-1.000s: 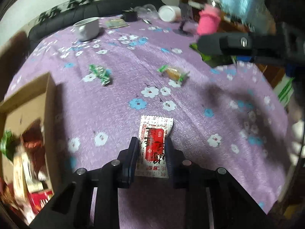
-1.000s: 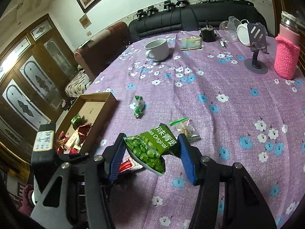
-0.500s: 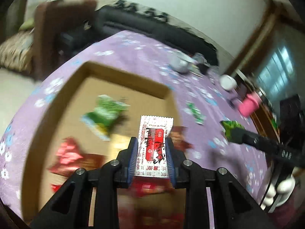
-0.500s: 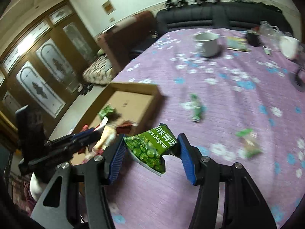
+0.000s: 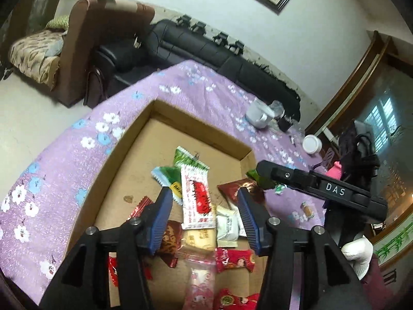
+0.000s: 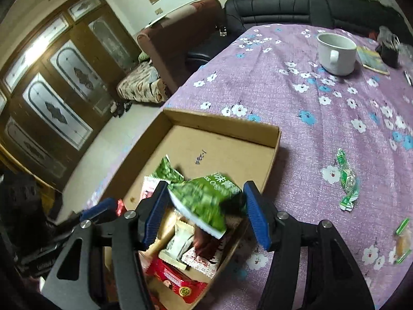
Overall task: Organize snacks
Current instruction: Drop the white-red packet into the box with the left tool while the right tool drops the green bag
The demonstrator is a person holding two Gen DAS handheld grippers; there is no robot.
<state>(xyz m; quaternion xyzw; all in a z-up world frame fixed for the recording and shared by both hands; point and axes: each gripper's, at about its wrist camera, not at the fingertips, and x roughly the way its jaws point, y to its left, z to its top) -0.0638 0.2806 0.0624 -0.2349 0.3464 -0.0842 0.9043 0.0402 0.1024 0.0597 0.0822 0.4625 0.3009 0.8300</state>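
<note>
A cardboard box point(image 5: 198, 126) point(image 6: 227, 121) sits on the purple flowered tablecloth and holds several snack packets. My left gripper point(image 5: 204, 206) is open above the box; the white-and-red packet point(image 5: 197, 199) is loose between its fingers, over the pile. My right gripper point(image 6: 204, 204) is open above the box's right side; the green pea packet point(image 6: 206, 201) is blurred and loose between its fingers. The right gripper also shows in the left wrist view point(image 5: 263, 178). Two green-wrapped candies point(image 6: 347, 180) point(image 6: 402, 240) lie on the cloth right of the box.
A white mug point(image 6: 335, 53), a booklet point(image 6: 371, 59) and a dark small container point(image 6: 389, 51) stand at the table's far side. A white lidded jar point(image 5: 312, 144) and pink bottle point(image 5: 335, 170) are far right. A black sofa point(image 6: 296, 7) lies beyond the table.
Both grippers moved over the box and opened. The white-and-red packet left the left jaws; the green pea packet left the right jaws and is dropping.
</note>
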